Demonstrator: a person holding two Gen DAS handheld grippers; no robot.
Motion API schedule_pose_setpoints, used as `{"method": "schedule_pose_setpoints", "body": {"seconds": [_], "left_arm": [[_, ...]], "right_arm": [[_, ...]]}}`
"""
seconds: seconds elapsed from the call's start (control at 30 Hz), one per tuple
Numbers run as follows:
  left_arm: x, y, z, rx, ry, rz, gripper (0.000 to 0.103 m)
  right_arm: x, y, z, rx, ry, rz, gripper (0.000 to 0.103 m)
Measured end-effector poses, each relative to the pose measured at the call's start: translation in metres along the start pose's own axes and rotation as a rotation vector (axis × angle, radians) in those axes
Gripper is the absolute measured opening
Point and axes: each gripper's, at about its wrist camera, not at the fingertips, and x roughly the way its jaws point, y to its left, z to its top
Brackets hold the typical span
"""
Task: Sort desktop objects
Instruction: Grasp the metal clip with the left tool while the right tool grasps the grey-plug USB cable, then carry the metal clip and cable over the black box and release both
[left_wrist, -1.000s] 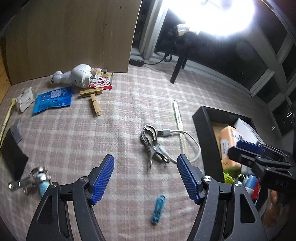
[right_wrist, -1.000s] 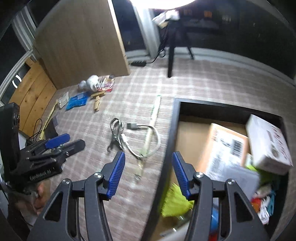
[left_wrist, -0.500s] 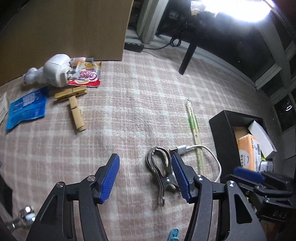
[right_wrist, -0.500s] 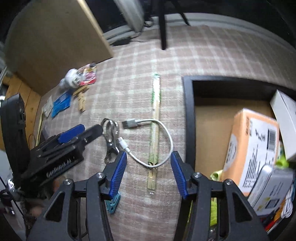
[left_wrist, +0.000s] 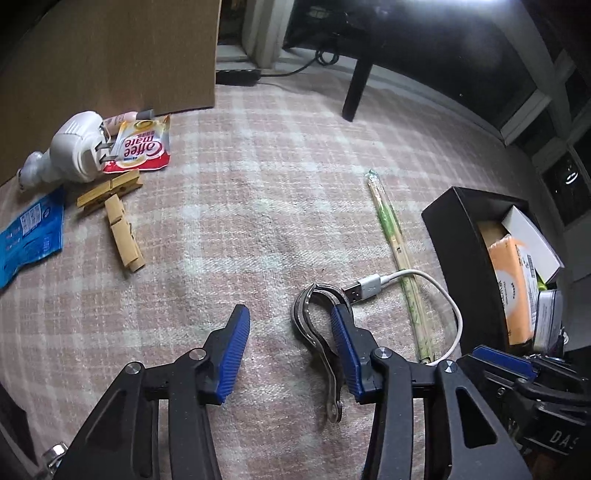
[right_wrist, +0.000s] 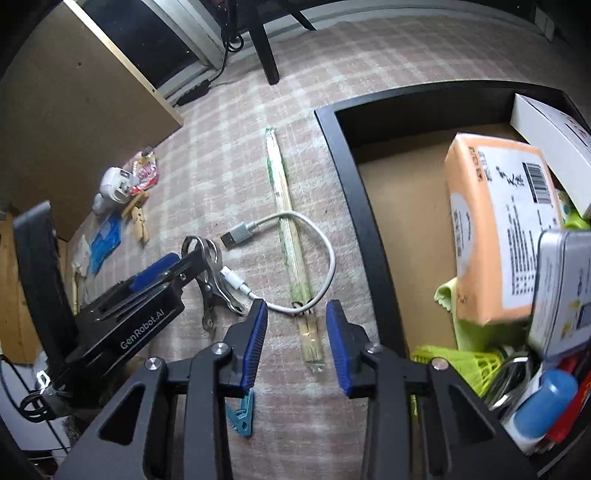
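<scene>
Metal clip (left_wrist: 314, 325): lies on the checked cloth (left_wrist: 258, 206) at about 5 o'clock in the left view, its looped end at 12, its handles running down toward 6.
Left gripper (left_wrist: 288, 350): jaws closing with nothing pressed yet; the clip sits between them, hard against the right pad, which overlaps its right side, while the left pad stands apart over bare cloth.
Left step, done well: I judge the clip off-centre in the gap, so shift a touch toward 3 o'clock before closing, or the right pad may only push it sideways; take it across the loop, where both wires give something to bite.
Chopsticks (right_wrist: 295, 266): a wrapped pair lying from 12 to 6 in the right view, beside the black box (right_wrist: 354, 192) at 3 o'clock.
Cable (right_wrist: 314, 280): white, looped across the chopsticks, its plug (right_wrist: 236, 234) near the clip.
Right gripper (right_wrist: 297, 343): jaws closing, not yet pressing; the lower end of the chopsticks lies between the pads.
Right step, done well: likely aim is the chopsticks; the cable crosses just above the pads, so grip below the loop and lift straight to avoid dragging it.
Pose: both grippers point steeply down at the cloth, side by side, left gripper at 9 o'clock in the right view.
Box: already holds cartons, a tin and small items.
</scene>
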Motion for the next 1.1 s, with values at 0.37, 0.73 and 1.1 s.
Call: {"method": "schedule_pose_setpoints", "body": {"seconds": [0.37, 0.73, 1.1], "left_arm": [[0.002, -0.004, 0.002, 0.021, -0.017, 0.036, 0.037], [-0.006, 0.02, 0.001, -0.091, -0.071, 0.069, 0.01], [-0.025, 0.05, -0.009, -0.195, -0.095, 0.036, 0.006]], "right_arm": [[0.021, 0.006, 0.018, 0.074, -0.06, -0.076, 0.029], [0.033, 0.01, 0.019, 0.009, -0.133, 0.003, 0.006], [0.003, 0.024, 0.017, -0.076, -0.251, 0.059, 0.004]]}}
